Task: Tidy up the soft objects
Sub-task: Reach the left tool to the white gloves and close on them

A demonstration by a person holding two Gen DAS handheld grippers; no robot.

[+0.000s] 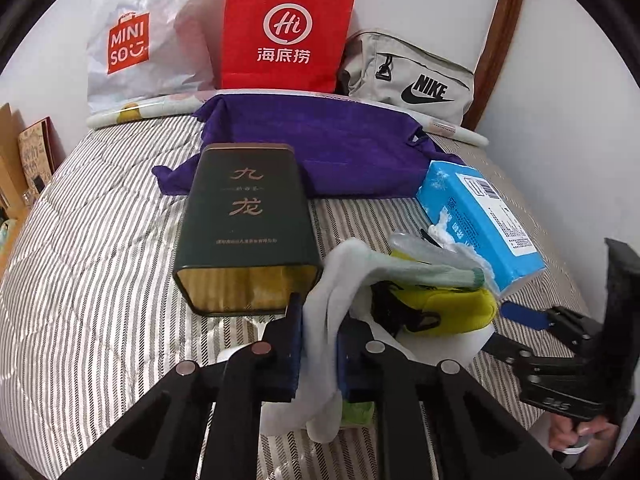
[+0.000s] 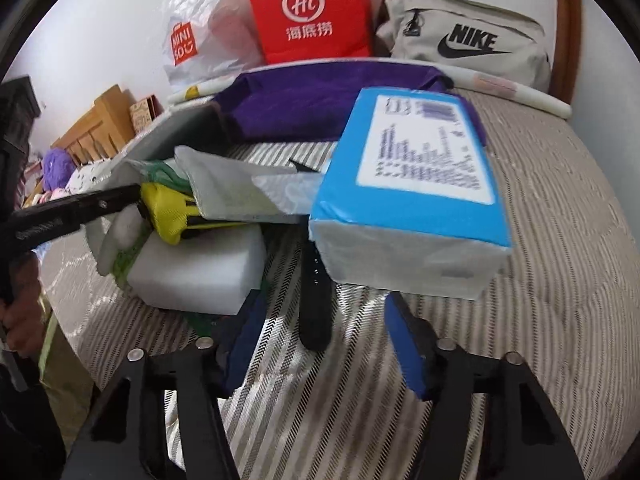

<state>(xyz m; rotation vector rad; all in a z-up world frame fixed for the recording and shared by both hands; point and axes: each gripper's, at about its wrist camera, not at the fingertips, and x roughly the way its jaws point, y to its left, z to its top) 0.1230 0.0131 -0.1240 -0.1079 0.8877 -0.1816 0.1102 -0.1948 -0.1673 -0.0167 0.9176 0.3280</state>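
Left tongs clamped on white cloth; right tongs apart below the tissue pack, all on the bed.

Left tongs [image 1: 316, 344]: blue pads pinch a soft white cloth [image 1: 320, 320], which bulges above the pads and hangs crumpled below them. Just beyond it lies a heap: a yellow pouch [image 1: 452, 308] with black trim, a clear crinkled plastic piece [image 1: 424, 250] and a white foam block [image 2: 200, 268], smooth and rectangular. Right tongs [image 2: 324, 356]: fingers spread, nothing pressed between them; the blue tissue pack [image 2: 408, 200], glossy film with a printed white label, sits just ahead, its near white end above the gap. A dark green tin [image 1: 244, 224], boxy, lies open-ended left of the heap. Bed [image 1: 100, 260]: quilted, grey-and-white stripes. Purple cloth [image 1: 320, 148] spread behind.
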